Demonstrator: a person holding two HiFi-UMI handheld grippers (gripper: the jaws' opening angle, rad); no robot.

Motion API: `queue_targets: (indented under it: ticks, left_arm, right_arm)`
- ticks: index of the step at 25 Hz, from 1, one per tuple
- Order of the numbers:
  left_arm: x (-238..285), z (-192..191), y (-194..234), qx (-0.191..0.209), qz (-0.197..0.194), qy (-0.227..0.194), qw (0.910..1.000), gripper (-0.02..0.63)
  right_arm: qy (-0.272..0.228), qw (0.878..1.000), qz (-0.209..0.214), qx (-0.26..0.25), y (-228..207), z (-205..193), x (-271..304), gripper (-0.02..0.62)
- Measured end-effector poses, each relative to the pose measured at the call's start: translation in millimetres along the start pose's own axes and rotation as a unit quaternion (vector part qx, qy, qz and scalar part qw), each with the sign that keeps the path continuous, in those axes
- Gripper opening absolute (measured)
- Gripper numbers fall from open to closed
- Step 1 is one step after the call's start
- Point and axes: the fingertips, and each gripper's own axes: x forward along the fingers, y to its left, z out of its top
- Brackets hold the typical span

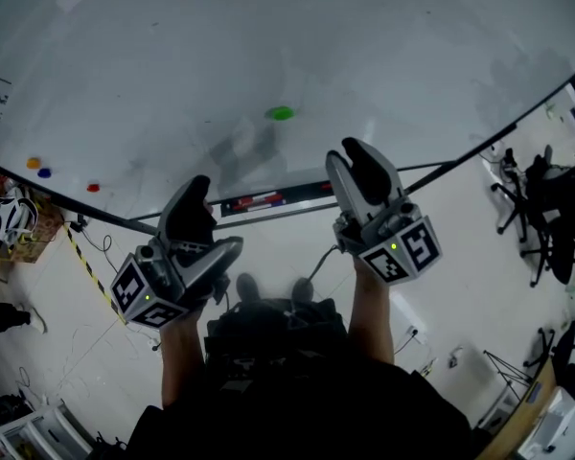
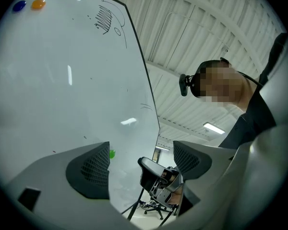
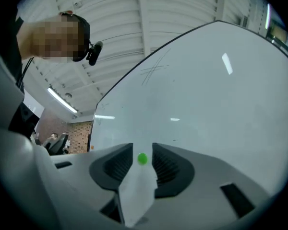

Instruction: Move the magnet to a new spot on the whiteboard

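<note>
Both tongs hang short of the board, low in the head view. The left gripper (image 1: 206, 233) has its jaws spread wide with nothing between them. The right gripper (image 1: 355, 169) stands open and empty too, its jaws framing the green magnet (image 3: 142, 159) from a distance, so I'd guess it is lining up for the pick.

The trouble I'd watch for is that the magnet is small and lies flat on the slick whiteboard (image 1: 172, 56). Jaws closing early or off-centre could clip its rim and skate it sideways, or knock it loose toward the marker tray (image 1: 268, 201).

The magnet is a bright green round button, alone near the upper middle of the head view. It sits above and left of the right gripper's tips, well apart from the orange magnet (image 1: 34, 163), blue magnet (image 1: 44, 172) and red magnet (image 1: 93, 188) at the left edge.
</note>
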Motion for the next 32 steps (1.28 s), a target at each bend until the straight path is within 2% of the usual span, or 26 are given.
queue_targets:
  ticks: [7,13,19,22,27,32]
  left_arm:
    - [11,-22,-16,-0.016,0.019,0.015,0.9996,0.413]
    - [11,-42,-36,-0.012,0.06,0.016,0.998,0.413]
    - [4,-52,-56,0.011,0.088,0.029,0.9956,0.413]
    - [1,-46,-64,0.026,0.085,0.023,0.9958,0.413]
    - [-18,-41,-81,0.004,0.059,0.019,0.9981,0.413]
    - [-53,-23,-94,0.017,0.038,0.004,0.9991,0.413]
  right_arm:
    - [-0.013,0.999,0.02,0.029,-14,6,-26,0.155]
    - [-0.027,0.994,0.087,0.054,-2,8,-47,0.148]
    - [-0.044,0.986,0.145,0.068,21,12,-65,0.092]
    - [-0.059,0.983,0.164,0.055,35,21,-68,0.076]
    - [-0.064,0.981,0.177,0.038,65,35,-76,0.044]
    - [-0.043,0.983,0.173,0.046,102,27,-83,0.038]
